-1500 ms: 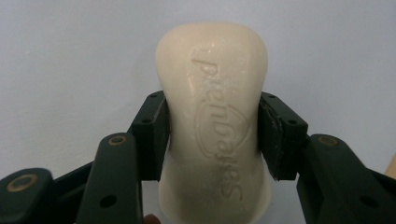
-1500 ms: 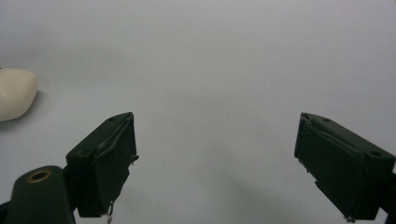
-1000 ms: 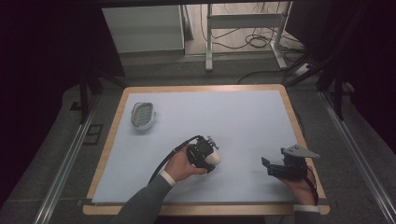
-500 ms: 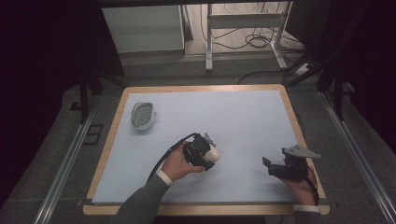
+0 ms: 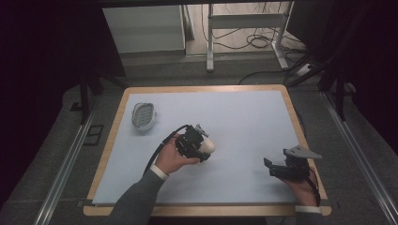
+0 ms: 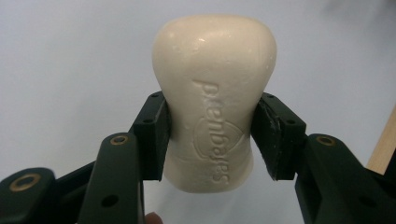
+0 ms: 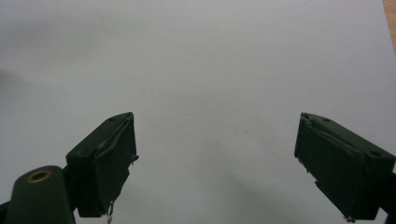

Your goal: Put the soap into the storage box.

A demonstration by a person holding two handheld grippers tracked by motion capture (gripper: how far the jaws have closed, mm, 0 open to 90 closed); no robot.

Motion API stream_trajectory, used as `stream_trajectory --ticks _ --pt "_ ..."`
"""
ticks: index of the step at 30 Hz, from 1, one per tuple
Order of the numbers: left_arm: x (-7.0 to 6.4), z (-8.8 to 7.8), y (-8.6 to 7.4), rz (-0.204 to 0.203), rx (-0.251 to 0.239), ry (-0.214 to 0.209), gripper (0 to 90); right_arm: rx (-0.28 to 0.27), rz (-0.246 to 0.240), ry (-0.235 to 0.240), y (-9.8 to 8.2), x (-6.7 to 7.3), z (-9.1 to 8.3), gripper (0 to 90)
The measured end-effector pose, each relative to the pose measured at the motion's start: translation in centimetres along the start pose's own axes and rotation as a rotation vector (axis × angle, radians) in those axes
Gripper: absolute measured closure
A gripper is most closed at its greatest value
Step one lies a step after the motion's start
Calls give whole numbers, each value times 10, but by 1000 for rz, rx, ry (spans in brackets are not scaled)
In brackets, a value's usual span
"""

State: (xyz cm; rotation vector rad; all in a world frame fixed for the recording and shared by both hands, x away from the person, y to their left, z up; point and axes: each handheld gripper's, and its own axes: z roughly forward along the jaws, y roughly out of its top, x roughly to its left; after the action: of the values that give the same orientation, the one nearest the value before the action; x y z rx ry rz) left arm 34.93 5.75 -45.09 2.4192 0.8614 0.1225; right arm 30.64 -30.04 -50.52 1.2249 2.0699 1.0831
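Far to the left of the left claw (image 5: 202,146), a grey ribbed soap dish (image 5: 142,115) lies on the pale table (image 5: 244,117), probably where the soap belongs. The left claw clamps a cream soap bar (image 6: 215,100) at its narrowed waist (the easiest place to pinch), lifted off the surface. Well right of it, the right claw (image 7: 215,163) rests low with jaws spread wide and nothing between them, presumably idle.

A pale blue tabletop (image 5: 244,117) with a light wooden rim carries a small oval grey soap dish (image 5: 143,115) near its far left corner.
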Motion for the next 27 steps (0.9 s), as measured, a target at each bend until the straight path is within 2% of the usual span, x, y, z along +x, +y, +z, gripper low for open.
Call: stream_trajectory --ticks 4,14,27 --pt "8 -7 1 -17 -19 6 496 -2 3 -2 0 -1 0 125" --pt "25 -16 1 -36 -20 35 496 5 6 -7 -1 -2 1 125" --pt "46 -22 -5 -83 -21 62 496 7 8 -9 -2 -3 1 125"
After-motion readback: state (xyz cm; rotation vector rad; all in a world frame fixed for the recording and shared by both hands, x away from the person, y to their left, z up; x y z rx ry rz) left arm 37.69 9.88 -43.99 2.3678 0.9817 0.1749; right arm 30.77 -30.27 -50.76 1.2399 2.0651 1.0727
